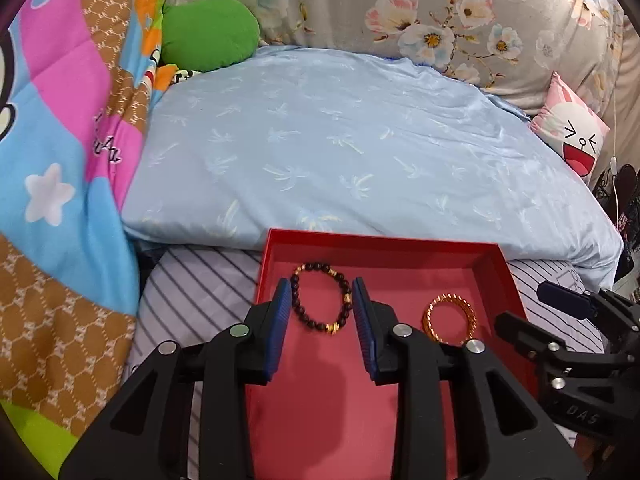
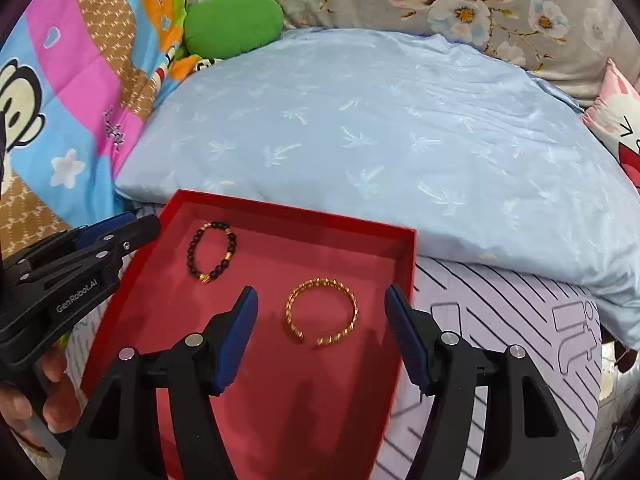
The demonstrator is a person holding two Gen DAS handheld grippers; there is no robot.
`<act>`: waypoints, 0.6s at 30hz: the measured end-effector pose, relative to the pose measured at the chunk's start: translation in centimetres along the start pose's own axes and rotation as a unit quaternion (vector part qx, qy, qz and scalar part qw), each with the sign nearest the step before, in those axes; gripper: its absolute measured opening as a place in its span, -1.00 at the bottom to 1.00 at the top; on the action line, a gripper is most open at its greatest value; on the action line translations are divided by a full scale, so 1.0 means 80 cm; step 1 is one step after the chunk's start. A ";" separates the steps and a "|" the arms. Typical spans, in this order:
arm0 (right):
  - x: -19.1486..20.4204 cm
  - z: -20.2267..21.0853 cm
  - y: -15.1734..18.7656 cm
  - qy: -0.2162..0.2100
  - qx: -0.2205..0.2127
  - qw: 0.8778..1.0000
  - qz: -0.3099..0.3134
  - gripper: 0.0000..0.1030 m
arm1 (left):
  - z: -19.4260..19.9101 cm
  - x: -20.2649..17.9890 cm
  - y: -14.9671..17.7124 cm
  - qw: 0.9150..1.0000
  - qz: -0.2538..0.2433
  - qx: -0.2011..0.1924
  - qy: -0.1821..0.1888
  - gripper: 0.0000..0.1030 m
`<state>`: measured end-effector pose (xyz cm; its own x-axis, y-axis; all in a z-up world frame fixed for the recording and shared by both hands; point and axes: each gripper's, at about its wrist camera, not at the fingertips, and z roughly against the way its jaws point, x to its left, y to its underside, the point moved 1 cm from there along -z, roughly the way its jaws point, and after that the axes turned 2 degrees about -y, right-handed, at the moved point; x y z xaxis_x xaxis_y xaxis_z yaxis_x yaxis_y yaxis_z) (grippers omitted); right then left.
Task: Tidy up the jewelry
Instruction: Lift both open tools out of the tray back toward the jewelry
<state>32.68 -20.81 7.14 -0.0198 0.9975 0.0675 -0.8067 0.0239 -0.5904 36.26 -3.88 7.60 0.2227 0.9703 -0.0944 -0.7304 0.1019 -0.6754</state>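
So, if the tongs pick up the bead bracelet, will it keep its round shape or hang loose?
The bead bracelet is probably strung beads, so it would likely sag into a long loop when lifted by one side. The round, glossy beads may slip between flat pads. It looks small and light; pushed, it should slide on the red tray rather than roll.

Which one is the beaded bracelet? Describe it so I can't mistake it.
Find the shallow red tray on the striped sheet, in front of the pale blue pillow. Two loops lie inside it, apart. The beaded bracelet is the one nearer the tray's far left corner: dark round beads with a few gold ones, unlike the all-gold twisted bangle with a gap.
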 end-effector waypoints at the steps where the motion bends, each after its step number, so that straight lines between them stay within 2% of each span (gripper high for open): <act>1: 0.000 0.011 0.007 -0.002 -0.003 1.000 -0.001 0.23 | 0.011 0.000 0.005 1.000 0.000 -0.004 0.001 -0.42; 7: -0.003 0.071 0.058 0.000 -0.026 1.000 -0.008 0.23 | 0.077 -0.004 0.040 1.000 -0.012 -0.026 -0.010 -0.40; 9: -0.002 0.087 0.078 0.009 -0.029 1.000 -0.005 0.23 | 0.097 -0.004 0.059 0.999 -0.015 -0.029 -0.014 -0.34; 18: -0.006 0.137 0.177 0.028 -0.021 0.999 -0.004 0.23 | 0.139 -0.006 0.162 1.000 -0.011 0.000 -0.017 -0.33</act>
<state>14.78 -21.68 7.60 0.0205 0.9994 0.0290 -0.7807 0.0342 -0.6240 19.52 -0.59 7.06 0.2172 0.9746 -0.0546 -0.7257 0.1238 -0.6768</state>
